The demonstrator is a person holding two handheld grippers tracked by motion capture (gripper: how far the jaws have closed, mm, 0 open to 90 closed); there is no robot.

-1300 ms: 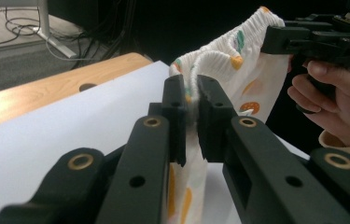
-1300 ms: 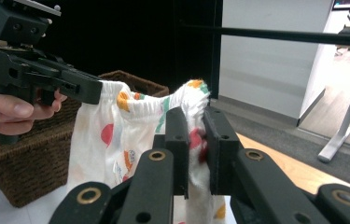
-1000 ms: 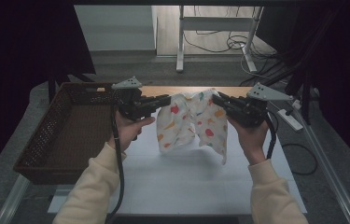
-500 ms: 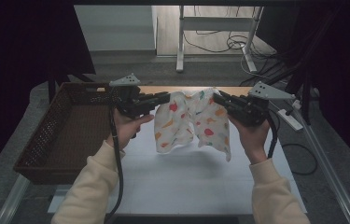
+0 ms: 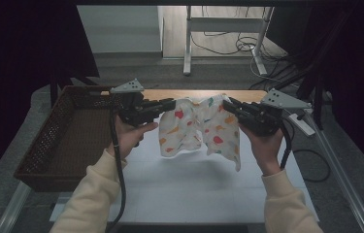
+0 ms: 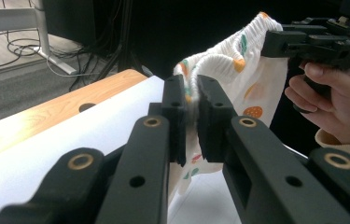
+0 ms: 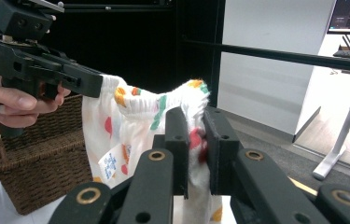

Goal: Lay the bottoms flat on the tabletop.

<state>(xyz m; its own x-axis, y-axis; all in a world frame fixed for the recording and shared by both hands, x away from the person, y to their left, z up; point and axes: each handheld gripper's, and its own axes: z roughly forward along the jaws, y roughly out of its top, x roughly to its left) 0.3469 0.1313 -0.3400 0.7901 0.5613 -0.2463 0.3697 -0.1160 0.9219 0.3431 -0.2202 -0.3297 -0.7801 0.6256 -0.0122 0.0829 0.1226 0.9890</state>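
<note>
A small white garment [image 5: 200, 128] with coloured spots and an elastic waistband hangs in the air above the white mat [image 5: 194, 189], held by its top edge at both sides. My left gripper [image 5: 171, 104] is shut on the waistband's left end; in the left gripper view the band [image 6: 196, 70] sits pinched between the jaws. My right gripper [image 5: 227, 104] is shut on the right end; the right gripper view shows cloth [image 7: 196, 140] squeezed between its jaws, with the garment [image 7: 126, 135] and its small label stretching toward the other gripper [image 7: 88, 84]. The lower edge dangles free over the mat.
A dark wicker basket [image 5: 68, 141] stands at the left of the table, beside the mat. The wooden table edge [image 5: 170, 93] runs behind the garment. Beyond it are a desk frame [image 5: 228, 34] and floor cables. A power strip [image 5: 302, 124] lies at the right.
</note>
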